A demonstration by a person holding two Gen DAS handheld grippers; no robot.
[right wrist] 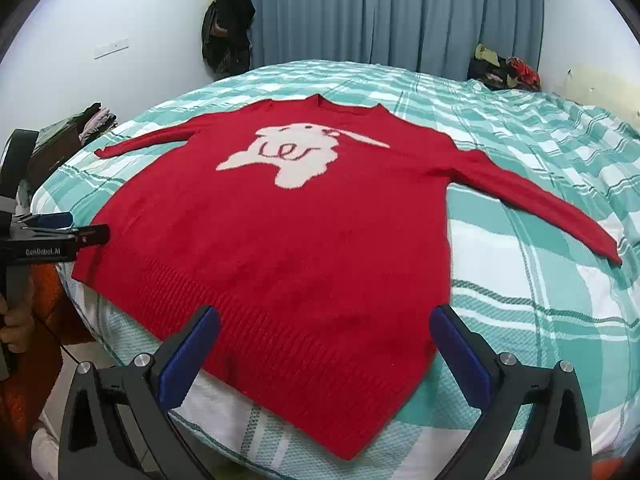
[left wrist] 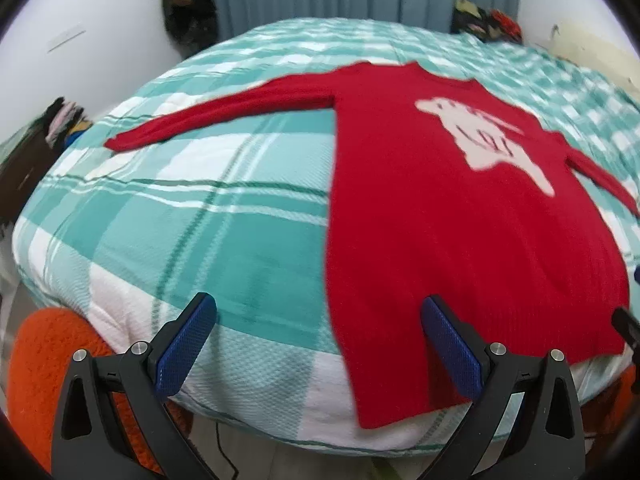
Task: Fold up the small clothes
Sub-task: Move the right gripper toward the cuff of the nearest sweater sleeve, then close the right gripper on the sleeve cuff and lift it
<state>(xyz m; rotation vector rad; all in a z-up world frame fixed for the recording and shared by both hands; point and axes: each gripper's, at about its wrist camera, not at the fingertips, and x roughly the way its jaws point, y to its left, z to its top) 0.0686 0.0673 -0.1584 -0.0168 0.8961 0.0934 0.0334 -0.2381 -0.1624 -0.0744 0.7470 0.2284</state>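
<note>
A red sweater lies spread flat, front side up, on a bed covered by a teal and white checked sheet. A white cartoon animal fills the chest. The neckline points toward the far edge of the bed, where blue curtains hang. Both sleeves stretch out sideways, one toward each side edge. The ribbed hem lies along the near edge of the bed, its corner hanging slightly over.

The right gripper hovers above the hem with its blue-padded fingers spread wide, grasping nothing. The left gripper is likewise spread wide and released, poised over the near edge of the bed at the sweater's side seam; one finger is over the red knit, the other over bare sheet.

Small piles of clothes sit at the far right corner, and more clothes at the left edge. A dark garment hangs on the wall beside the curtains.
</note>
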